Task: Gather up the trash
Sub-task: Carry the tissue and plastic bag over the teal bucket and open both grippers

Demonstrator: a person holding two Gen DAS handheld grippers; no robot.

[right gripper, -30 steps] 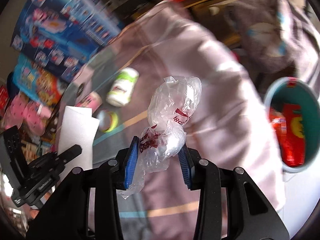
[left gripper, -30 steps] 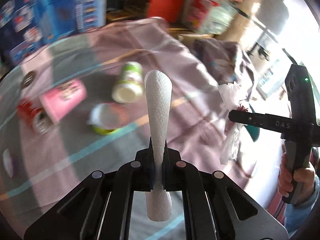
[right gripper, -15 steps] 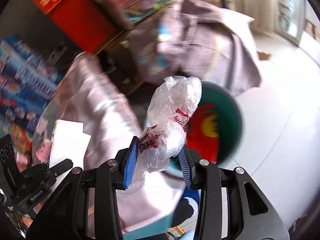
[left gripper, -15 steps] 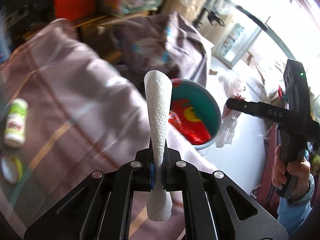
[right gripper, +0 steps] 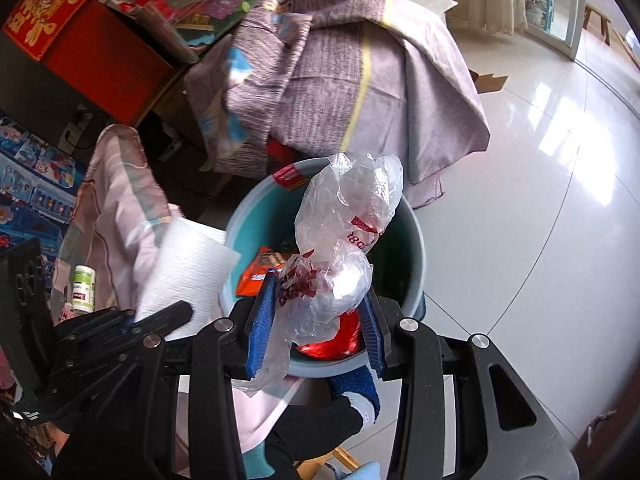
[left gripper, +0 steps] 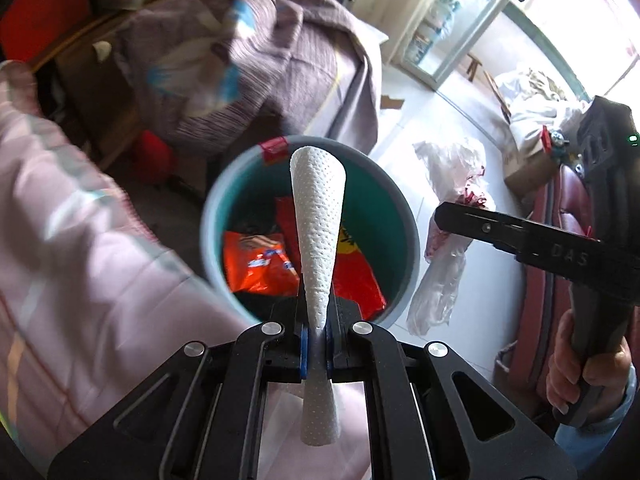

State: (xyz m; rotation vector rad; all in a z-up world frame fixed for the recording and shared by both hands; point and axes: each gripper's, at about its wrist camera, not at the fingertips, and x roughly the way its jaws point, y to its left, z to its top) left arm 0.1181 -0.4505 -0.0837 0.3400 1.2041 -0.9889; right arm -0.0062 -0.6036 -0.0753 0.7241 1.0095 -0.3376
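My left gripper (left gripper: 316, 332) is shut on a white embossed paper towel (left gripper: 318, 216), seen edge-on and standing up between the pads. It hangs over a teal waste bin (left gripper: 240, 184) that holds orange and red snack wrappers (left gripper: 256, 268). My right gripper (right gripper: 316, 320) is shut on a crumpled clear plastic bag (right gripper: 352, 216) with red print, above the same bin (right gripper: 416, 248). In the left wrist view the right gripper (left gripper: 452, 220) and its bag (left gripper: 452, 176) sit just right of the bin. In the right wrist view the left gripper (right gripper: 176, 312) and paper towel (right gripper: 188, 276) are left of the rim.
A table under a pink cloth (left gripper: 60, 260) borders the bin on the left, with a white bottle (right gripper: 83, 288) on it. A purple-grey cloth (right gripper: 340, 72) drapes furniture behind the bin. A red box (right gripper: 80, 40) stands behind. Glossy white floor (right gripper: 540, 200) spreads right. A socked foot (right gripper: 356, 396) is below.
Both grippers swung away from the tabletop to above the teal bin, which now sits under them. The paper towel and the plastic bag stay gripped.
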